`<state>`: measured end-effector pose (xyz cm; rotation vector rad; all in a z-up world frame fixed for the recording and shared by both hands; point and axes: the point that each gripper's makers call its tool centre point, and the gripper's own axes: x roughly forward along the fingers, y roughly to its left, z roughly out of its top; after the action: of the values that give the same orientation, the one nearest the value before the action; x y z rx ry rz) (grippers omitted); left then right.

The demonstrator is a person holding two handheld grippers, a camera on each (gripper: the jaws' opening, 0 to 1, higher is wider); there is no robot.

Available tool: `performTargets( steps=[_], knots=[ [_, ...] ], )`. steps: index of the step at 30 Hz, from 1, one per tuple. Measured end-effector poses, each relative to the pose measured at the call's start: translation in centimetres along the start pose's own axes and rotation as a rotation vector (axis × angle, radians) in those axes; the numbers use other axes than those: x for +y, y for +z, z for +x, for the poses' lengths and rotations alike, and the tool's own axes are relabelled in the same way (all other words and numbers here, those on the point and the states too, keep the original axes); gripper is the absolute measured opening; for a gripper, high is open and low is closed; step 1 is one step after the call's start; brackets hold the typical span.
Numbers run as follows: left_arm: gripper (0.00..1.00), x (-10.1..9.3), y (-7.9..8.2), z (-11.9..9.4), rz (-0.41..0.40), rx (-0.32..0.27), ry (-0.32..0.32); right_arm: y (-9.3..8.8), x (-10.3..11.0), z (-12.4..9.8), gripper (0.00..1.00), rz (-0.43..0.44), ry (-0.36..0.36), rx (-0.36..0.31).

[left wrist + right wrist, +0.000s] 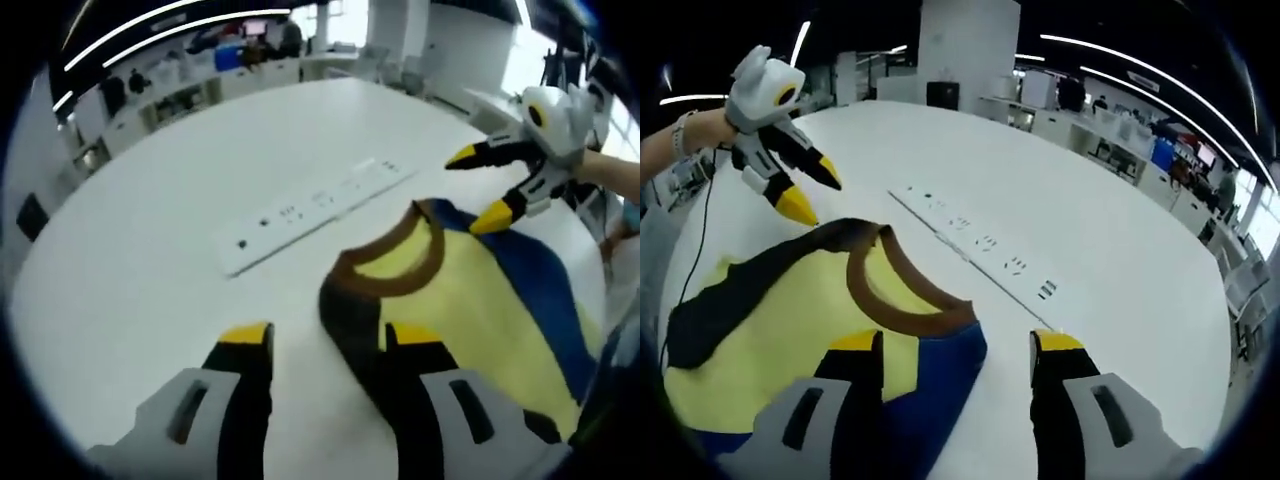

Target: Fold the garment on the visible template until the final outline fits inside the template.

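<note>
**Both grippers open above a shirt on a white table**

In the left gripper view, the left gripper [328,338] rises from the bottom of the frame with its yellow-tipped jaws spread wide and nothing between them. Its right jaw sits over the dark shoulder of the shirt [480,300], while its left jaw stands over bare table [150,250]. The shirt lies in the lower right of the frame: a yellow front, a brown collar band [390,262] just above centre, a dark panel at the collar's lower left and a blue panel along the right. Beyond the collar a long white strip [318,208] with small dark marks runs diagonally across the middle of the frame. In the upper right the right gripper [484,186], held by a hand, hovers just over the shirt's far edge, jaws parted and empty.

In the right gripper view, the right gripper [958,348] comes up from the bottom, jaws wide apart and holding nothing; its left jaw overlaps the shirt [770,330], its right jaw is over the table [1120,230]. The shirt fills the lower left, with the collar band [902,290] near centre. The strip [980,245] runs diagonally just right of it. In the upper left the left gripper [812,196] hangs open just above the shirt's far edge. Desks and shelving stand far behind.
</note>
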<state>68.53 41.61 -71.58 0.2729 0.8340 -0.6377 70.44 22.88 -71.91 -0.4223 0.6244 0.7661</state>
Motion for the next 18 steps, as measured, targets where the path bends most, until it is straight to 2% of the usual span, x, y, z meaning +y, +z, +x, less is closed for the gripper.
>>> performTargets(
  steps=[3,7,12,14,18],
  knots=[
    [0.44,0.1,1.0,-1.1,0.028,-0.052,0.049,0.3,0.5,-0.6,0.60,-0.003,0.007,-0.010],
    [0.48,-1.3,1.2,-2.4,0.033,-0.056,0.027,0.5,1.1,-1.5,0.62,-0.025,0.000,-0.026],
    [0.49,-2.2,1.5,-4.4,0.054,-0.079,0.038,1.1,2.4,-2.9,0.66,0.026,0.031,-0.067],
    [0.48,-2.5,1.9,-5.4,0.084,-0.106,0.058,1.0,2.7,-3.3,0.69,0.015,0.028,-0.065],
    [0.51,-3.4,1.7,-6.3,0.079,-0.107,0.045,0.9,3.7,-4.3,0.76,0.010,0.032,-0.073]
  ],
)
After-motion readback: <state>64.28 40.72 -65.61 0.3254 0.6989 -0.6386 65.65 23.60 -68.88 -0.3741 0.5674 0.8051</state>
